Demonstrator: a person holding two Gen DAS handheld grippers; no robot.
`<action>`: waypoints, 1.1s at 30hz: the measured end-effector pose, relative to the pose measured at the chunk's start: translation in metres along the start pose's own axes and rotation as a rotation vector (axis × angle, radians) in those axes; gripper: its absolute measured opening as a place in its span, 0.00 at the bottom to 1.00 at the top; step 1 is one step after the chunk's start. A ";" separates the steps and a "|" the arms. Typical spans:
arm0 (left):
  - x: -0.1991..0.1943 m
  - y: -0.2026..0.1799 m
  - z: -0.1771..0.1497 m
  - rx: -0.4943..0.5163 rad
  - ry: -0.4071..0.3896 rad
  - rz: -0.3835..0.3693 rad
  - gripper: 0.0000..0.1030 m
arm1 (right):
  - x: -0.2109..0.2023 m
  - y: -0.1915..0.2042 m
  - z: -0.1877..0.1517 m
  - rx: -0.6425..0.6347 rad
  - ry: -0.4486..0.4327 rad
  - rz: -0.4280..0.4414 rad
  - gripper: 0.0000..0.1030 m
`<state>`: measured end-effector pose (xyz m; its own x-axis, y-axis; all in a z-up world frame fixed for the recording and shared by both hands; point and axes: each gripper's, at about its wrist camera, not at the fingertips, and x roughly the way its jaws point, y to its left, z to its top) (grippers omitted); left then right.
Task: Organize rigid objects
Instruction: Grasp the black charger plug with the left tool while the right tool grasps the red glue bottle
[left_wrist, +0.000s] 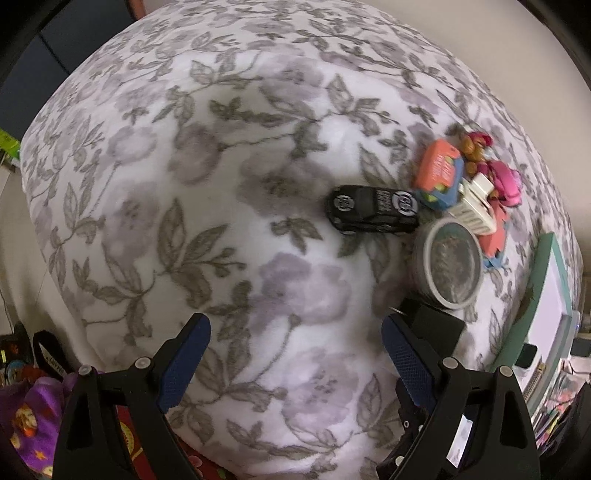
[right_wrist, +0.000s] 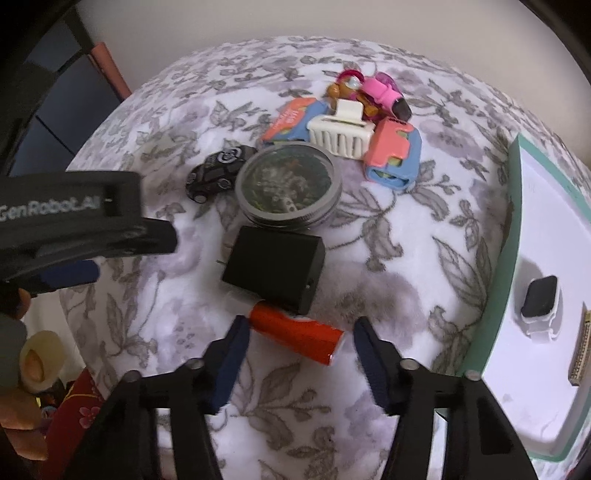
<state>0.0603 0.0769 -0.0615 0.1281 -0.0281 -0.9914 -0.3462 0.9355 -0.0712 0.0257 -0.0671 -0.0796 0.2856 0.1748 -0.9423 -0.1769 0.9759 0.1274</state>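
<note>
Small objects lie on a floral blanket (left_wrist: 184, 184). A black toy car (left_wrist: 371, 210) lies ahead and right of my open, empty left gripper (left_wrist: 295, 332); it also shows in the right wrist view (right_wrist: 218, 171). Beside it are a round clear-lidded tin (right_wrist: 288, 184), a black box (right_wrist: 275, 267), a red tube (right_wrist: 297, 336), a white hair claw (right_wrist: 341, 134), orange-blue boxes (right_wrist: 391, 155) and pink toys (right_wrist: 384, 92). My right gripper (right_wrist: 301, 328) is open with its jaws on either side of the red tube. The left gripper (right_wrist: 85, 271) shows at left in the right wrist view.
A white tray with a green rim (right_wrist: 513, 258) lies at the right and holds a smartwatch (right_wrist: 539, 302). The tray also shows in the left wrist view (left_wrist: 535, 288). Cluttered items lie beyond the blanket's near edge (left_wrist: 29, 413). A pale wall stands behind.
</note>
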 end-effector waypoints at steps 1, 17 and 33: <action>-0.001 -0.005 -0.002 0.012 -0.002 -0.009 0.91 | 0.001 0.000 0.000 -0.003 0.000 -0.001 0.54; 0.013 -0.092 -0.010 0.178 0.021 -0.113 0.91 | -0.019 -0.029 -0.017 0.016 0.033 0.001 0.42; 0.041 -0.139 -0.003 0.262 0.001 -0.097 0.86 | -0.024 -0.056 -0.021 0.047 0.044 0.009 0.41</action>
<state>0.1113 -0.0551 -0.0922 0.1482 -0.1224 -0.9814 -0.0806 0.9875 -0.1353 0.0092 -0.1285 -0.0709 0.2421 0.1785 -0.9537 -0.1342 0.9796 0.1493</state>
